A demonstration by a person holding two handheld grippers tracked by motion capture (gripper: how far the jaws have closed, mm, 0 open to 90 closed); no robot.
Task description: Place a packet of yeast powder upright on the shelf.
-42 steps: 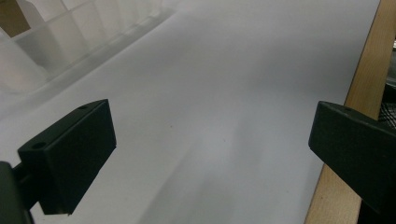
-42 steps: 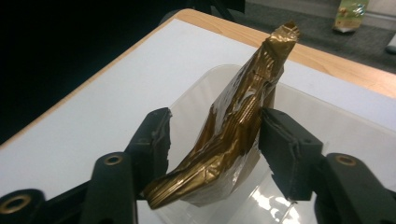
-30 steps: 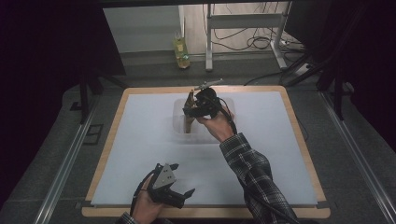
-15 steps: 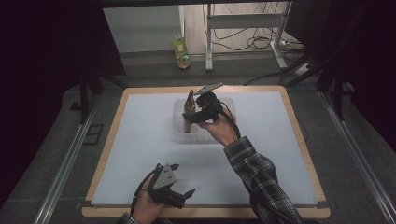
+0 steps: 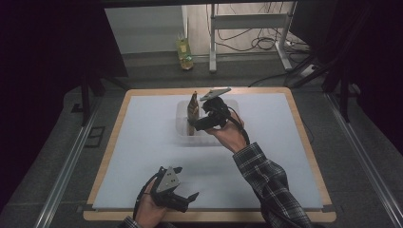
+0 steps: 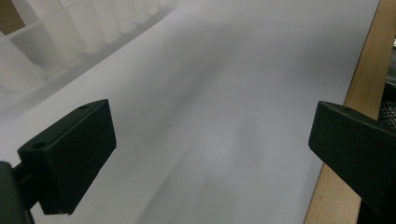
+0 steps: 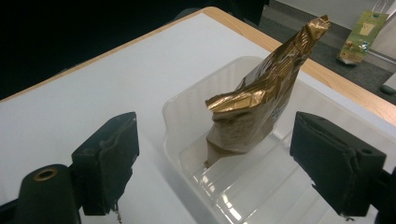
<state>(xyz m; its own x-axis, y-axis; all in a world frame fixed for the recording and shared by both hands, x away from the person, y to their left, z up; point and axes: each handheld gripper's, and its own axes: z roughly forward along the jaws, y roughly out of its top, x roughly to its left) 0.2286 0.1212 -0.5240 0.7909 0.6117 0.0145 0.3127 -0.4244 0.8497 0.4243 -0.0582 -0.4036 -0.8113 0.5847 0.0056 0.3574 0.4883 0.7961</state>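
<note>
A crumpled gold and brown bag (image 7: pixel 254 107) stands upright in a clear plastic container (image 7: pixel 187 112) at the far middle of the white mat (image 5: pixel 142 142). In the high view the bag (image 5: pixel 192 110) leans at the left end of the container (image 5: pixel 183 124). My right gripper (image 5: pixel 202 122) hovers just right of the bag, held by a hand in a plaid sleeve. Its jaws stand open on either side of the bag without touching it, as the right gripper (image 7: pixel 224 163) view shows. My left gripper (image 5: pixel 185 183) rests open near the front edge, with nothing in it.
The table's wooden border (image 5: pixel 304 142) frames the mat; it runs close by the left gripper's jaw (image 6: pixel 355 116). A yellow-green pack (image 5: pixel 185 53) sits on the floor beyond the table, beside metal frame legs and cables. The container's corner (image 6: pixel 56 42) lies ahead of the left gripper.
The right gripper has drawn back slightly to the right and toward the person, and the bag now stands free in the container. The left gripper has not moved.
</note>
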